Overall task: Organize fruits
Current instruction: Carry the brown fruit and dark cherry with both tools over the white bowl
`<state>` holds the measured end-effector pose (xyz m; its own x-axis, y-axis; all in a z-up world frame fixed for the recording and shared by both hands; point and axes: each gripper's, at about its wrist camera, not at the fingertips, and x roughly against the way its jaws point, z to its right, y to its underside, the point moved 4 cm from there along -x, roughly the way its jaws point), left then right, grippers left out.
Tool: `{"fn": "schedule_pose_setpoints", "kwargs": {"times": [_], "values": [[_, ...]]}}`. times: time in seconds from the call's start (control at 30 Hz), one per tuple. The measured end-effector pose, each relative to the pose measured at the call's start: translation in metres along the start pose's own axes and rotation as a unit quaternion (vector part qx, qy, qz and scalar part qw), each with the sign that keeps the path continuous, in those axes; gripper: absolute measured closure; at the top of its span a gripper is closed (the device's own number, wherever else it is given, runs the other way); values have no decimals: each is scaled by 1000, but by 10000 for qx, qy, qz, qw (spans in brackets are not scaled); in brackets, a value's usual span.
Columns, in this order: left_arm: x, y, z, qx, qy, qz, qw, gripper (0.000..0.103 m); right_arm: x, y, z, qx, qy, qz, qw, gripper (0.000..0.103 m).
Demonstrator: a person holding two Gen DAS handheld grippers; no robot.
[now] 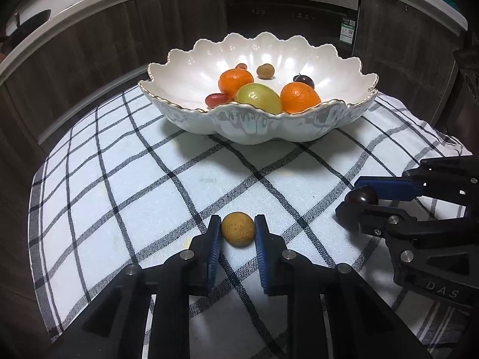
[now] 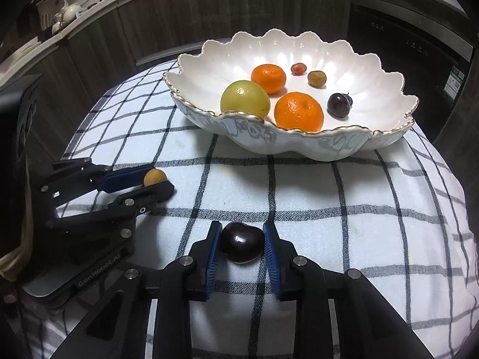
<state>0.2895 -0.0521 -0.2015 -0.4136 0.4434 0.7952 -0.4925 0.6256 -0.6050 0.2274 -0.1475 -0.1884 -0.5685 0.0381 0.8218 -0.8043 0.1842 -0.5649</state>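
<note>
Fruits [image 2: 298, 110] – maybe seven – in bowl [image 2: 299, 146]

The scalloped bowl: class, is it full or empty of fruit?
Partly filled. The scalloped bowl holds two oranges, a green fruit, a dark plum and smaller fruits, with bare white floor showing.

Between the two grippers and the bowl [image 1: 257, 125] lies a broad open stretch of checked cloth [image 1: 185, 179], with nothing standing on it. The left hand-held gripper [image 1: 238, 229] and right hand-held gripper [image 2: 242, 240] sit well apart near the front edge, with bare cloth between them. The bowl's scalloped rim rises as a barrier ahead. Inside, the fruit crowds the near side, while the left part of the floor and the far wall are open. Cabinets [image 1: 119, 45] stand behind the table.
</note>
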Motion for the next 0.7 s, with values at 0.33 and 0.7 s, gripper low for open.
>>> {"fn": "schedule_pose_setpoints", "kwargs": {"times": [0.33, 0.7], "values": [[14, 0, -2, 319, -280, -104, 9990, 80, 10, -6, 4, 27, -31, 119, 9999, 74], [39, -2, 7, 646, -571, -131, 9962, 80, 29, -11, 7, 42, -148, 324, 9994, 74]]}}
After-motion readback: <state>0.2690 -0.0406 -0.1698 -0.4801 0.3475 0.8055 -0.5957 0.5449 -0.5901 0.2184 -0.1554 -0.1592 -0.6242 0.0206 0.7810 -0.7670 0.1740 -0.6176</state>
